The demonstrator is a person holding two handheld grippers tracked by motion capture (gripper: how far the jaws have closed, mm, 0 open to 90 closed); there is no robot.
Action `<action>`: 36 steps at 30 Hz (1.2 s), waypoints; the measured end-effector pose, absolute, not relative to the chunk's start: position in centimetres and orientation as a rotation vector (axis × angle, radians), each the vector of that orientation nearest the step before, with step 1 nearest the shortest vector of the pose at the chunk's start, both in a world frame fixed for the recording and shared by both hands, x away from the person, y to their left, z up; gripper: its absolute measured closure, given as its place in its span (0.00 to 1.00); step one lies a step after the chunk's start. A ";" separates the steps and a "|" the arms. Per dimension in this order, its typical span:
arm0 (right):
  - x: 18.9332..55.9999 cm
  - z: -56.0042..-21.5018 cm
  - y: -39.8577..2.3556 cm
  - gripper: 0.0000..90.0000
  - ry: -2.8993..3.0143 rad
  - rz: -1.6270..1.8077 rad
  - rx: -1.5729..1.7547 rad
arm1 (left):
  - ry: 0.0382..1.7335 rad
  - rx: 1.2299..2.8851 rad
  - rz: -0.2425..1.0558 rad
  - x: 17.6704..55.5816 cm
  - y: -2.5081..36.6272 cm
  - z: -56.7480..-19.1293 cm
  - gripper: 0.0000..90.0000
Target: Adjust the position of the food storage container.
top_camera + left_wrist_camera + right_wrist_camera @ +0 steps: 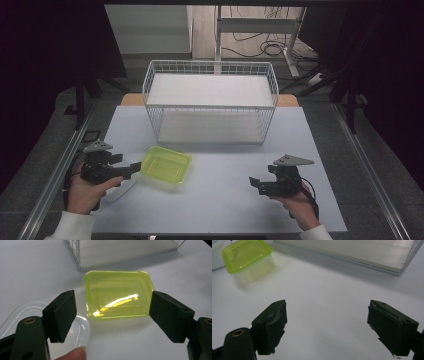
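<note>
The left gripper (112, 317) sits lowest in its own view, jaws spread wide and holding nothing, with a fingertip (75, 354) of the person at the bottom edge. Just ahead of the jaws lies the green container (117, 293), open side up, flat on the white table (30, 270). A clear lid (82, 327) lies under and beside the left jaw, close against the container's near-left corner.

In the high view, the left gripper (131, 170) points at the container's (166, 164) left edge; the two look close but not in contact. The right gripper (257, 184) hovers well apart over bare table, jaws likewise spread and empty. The wire basket (210, 102) stands behind the container, near but not touching it.

Judged step: approach and grasp of the container by the left gripper.

Recommended procedure:
1. Advance the left gripper until one jaw passes inside the near wall and the other outside it.
2. Keep clear of the lid; a jaw that catches its rim will likely drag it along.
3. Close gently. The thin wall appears flexible and may buckle or slip.
4. Hold the right gripper ready to steady the far side.
</note>
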State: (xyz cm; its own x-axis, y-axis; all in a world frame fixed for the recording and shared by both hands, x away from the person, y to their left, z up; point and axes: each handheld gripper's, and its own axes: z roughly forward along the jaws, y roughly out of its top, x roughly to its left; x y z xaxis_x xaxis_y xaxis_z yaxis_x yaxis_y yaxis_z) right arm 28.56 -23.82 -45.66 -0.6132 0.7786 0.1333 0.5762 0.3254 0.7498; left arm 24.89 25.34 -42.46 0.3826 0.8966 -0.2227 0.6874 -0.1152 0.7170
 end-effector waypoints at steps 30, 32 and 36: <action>28.7 -46.1 -23.6 0.19 2.386 1.058 1.264 | 1.401 1.904 0.318 25.0 25.4 -41.8 0.37; 28.6 -46.1 -23.3 0.19 2.396 1.054 1.259 | 1.408 1.906 0.310 25.5 25.3 -41.8 0.38; 28.7 -46.2 -23.2 0.19 2.400 1.050 1.255 | 1.440 1.913 0.291 27.2 25.0 -41.8 0.43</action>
State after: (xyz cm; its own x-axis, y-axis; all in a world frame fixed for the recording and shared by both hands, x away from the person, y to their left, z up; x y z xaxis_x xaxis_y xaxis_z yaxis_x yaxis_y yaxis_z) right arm 28.74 -23.24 -46.21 -0.6037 0.7890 0.1139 0.6192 0.3742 0.6903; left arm 27.21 25.03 -41.78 0.3524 0.9070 -0.2307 0.7459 -0.1233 0.6545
